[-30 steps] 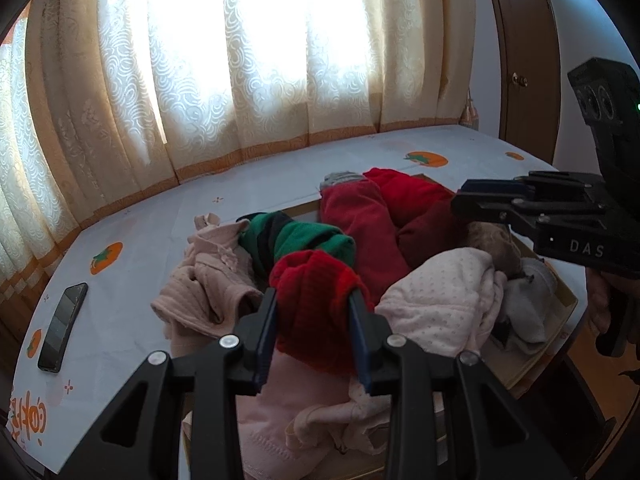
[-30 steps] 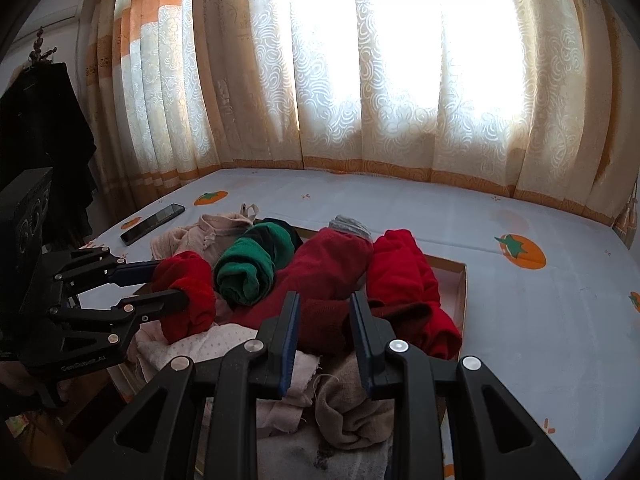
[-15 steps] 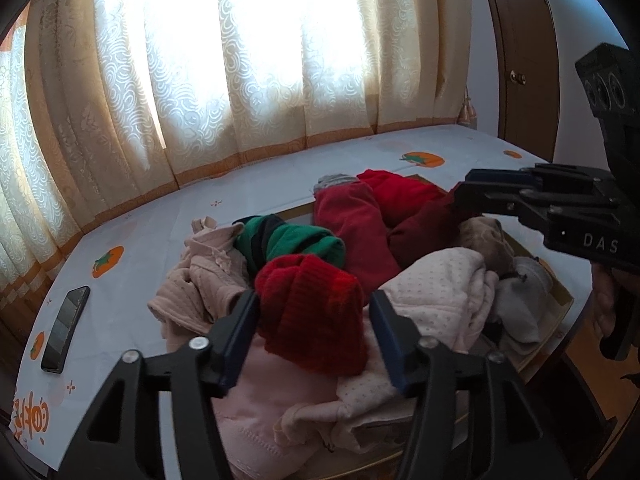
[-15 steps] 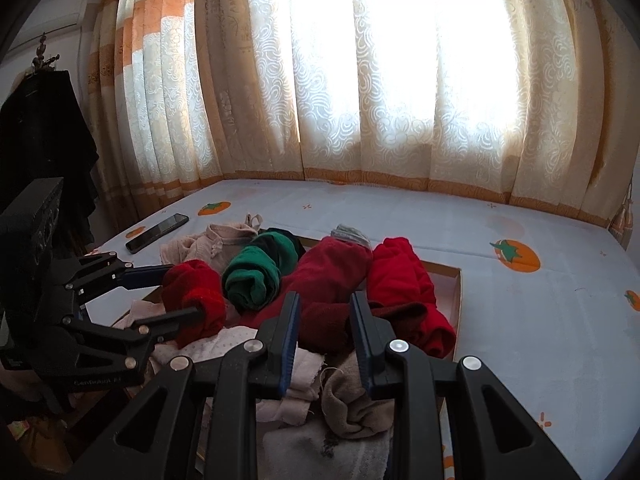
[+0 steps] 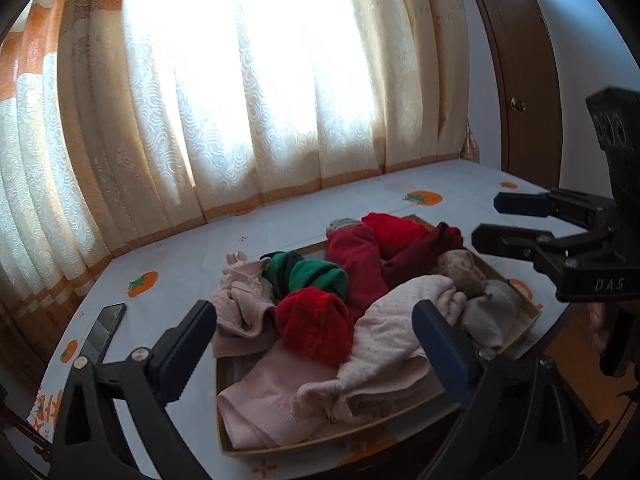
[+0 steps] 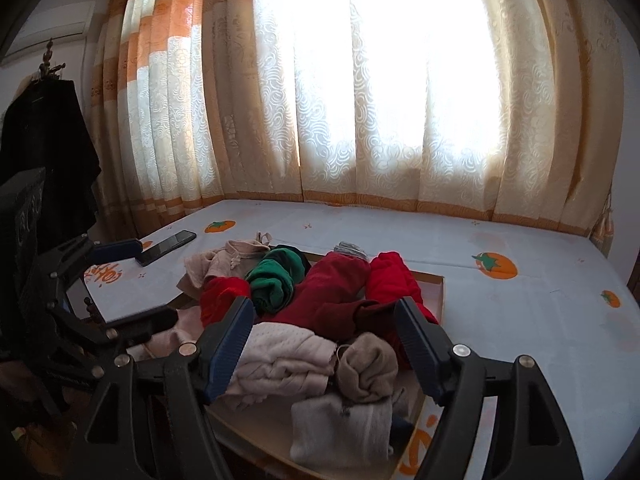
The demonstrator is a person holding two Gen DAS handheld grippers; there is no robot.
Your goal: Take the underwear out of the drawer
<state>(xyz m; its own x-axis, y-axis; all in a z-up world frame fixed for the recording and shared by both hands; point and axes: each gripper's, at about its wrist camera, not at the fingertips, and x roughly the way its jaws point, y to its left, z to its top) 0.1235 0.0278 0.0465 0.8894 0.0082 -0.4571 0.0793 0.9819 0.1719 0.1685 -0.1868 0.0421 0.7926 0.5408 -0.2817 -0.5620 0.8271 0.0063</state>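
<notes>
Two grippers, jaws wide, empty | drawer [image 5: 360, 438] heaped | red underwear [image 5: 314, 330] apparently rolled, topmost

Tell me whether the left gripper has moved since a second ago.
Yes. The left gripper has let go of the red bundle, opened wide and drawn back from the drawer.

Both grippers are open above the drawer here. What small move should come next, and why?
Probably lower the left gripper and close on the red roll. Its jaws stand wide open with the roll lying loose between them on top of the pile in the drawer, holding nothing. The right gripper is also open and empty, over the beige clothes, so either could pick.
</notes>
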